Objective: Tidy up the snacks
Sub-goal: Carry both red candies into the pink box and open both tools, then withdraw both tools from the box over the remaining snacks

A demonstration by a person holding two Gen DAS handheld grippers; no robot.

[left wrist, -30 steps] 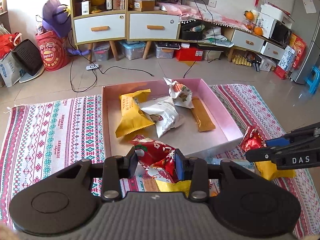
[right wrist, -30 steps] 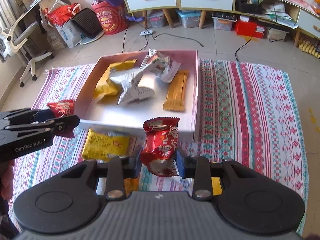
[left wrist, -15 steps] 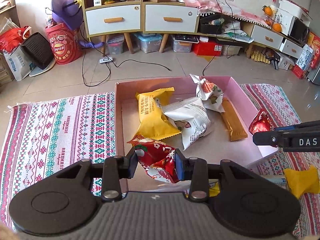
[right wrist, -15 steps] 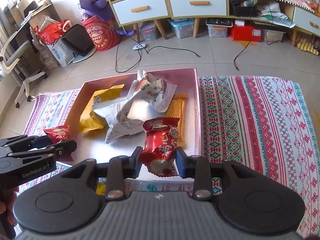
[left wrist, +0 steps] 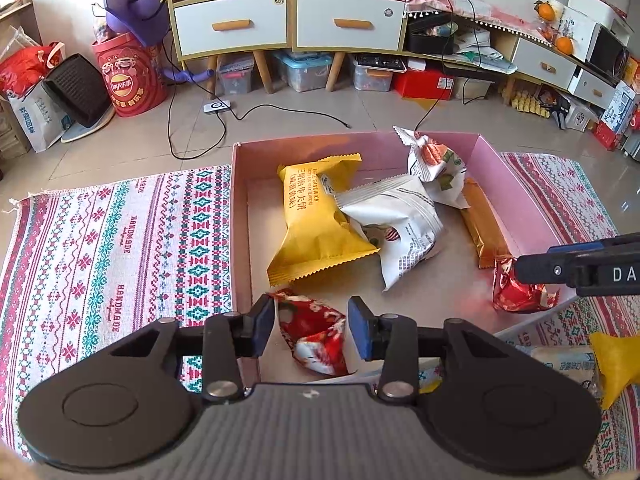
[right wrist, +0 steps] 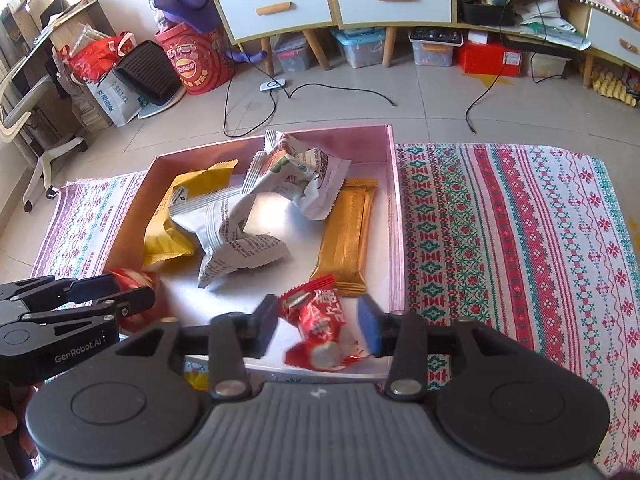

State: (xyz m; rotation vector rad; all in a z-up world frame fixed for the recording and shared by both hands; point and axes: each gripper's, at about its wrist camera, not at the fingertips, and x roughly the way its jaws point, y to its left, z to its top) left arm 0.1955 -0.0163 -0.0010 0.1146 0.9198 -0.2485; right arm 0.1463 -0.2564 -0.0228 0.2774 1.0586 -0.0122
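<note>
A pink box (left wrist: 236, 220) on the mat holds a yellow packet (left wrist: 316, 220), two white packets (left wrist: 400, 220) and a gold bar (left wrist: 480, 224). Over the box's near left corner, my left gripper (left wrist: 312, 330) has its jaws opening. A red snack (left wrist: 314, 334) lies loose between them with a gap to the right pad. My right gripper (right wrist: 318, 326) hovers over the near right corner of the box (right wrist: 394, 208), its jaws also opening. Its red snack (right wrist: 320, 328) rests on the box floor, clear of both pads. Each gripper appears at the edge of the other's view.
The box sits on a patterned woven mat (right wrist: 500, 240). A yellow packet (left wrist: 612, 364) and a pale packet (left wrist: 568, 364) lie on the mat in front of the box. Black cables (left wrist: 192, 120) run over the tiled floor before the cabinets (left wrist: 288, 20).
Both grippers moved forward from the mat to above the box and sank a little. Their jaws have widened and both red snacks have come free of the pads.
</note>
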